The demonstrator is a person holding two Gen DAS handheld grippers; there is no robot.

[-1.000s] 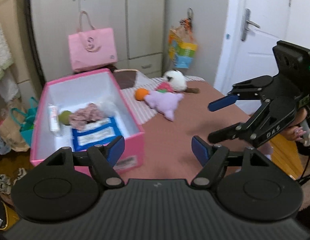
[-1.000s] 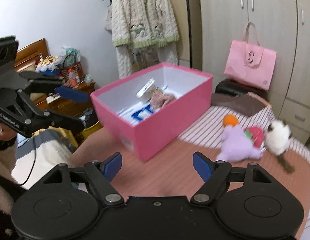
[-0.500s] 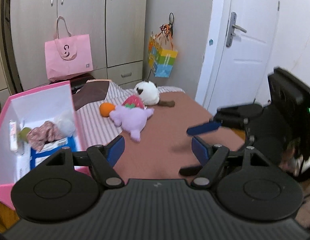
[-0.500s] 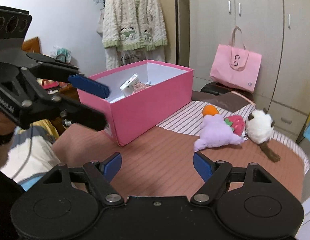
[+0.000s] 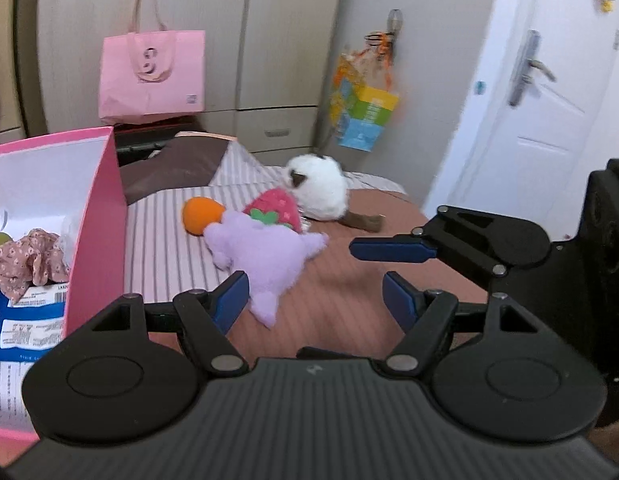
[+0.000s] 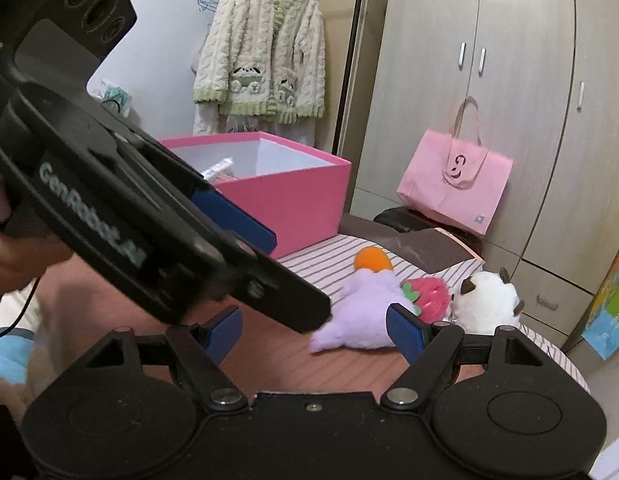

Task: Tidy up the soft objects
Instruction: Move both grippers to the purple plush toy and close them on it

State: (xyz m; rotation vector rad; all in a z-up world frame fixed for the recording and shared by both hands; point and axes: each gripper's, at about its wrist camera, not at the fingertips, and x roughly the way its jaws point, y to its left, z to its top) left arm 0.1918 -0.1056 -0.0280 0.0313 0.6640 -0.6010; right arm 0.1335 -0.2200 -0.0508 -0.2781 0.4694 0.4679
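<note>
Left wrist view: the purple plush (image 5: 265,256) is seen on the bed, its long axis running 11 to 5 o'clock, tail tip just beside the left gripper's (image 5: 313,300) fingers. Both pairs of fingers are spread and empty; the right gripper (image 6: 315,332) is judged farther, the plush at its 1 o'clock.

Pink box (image 5: 97,216), lilac plush (image 5: 265,252), orange ball (image 5: 199,216), striped sheet (image 5: 169,248)

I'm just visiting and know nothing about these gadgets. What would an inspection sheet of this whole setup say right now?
Surface: bed cover, brown and striped.
Job's things: purple plush, strawberry plush, orange plush, white plush clustered together; pink box open, partly filled.
Clutter: floral cloth and packets in the box.
Grippers: left gripper and right gripper open, holding nothing.
Cables: thin black cable at left edge.
Surroundings: wardrobe, pink bag, hanging cardigan, door.
</note>
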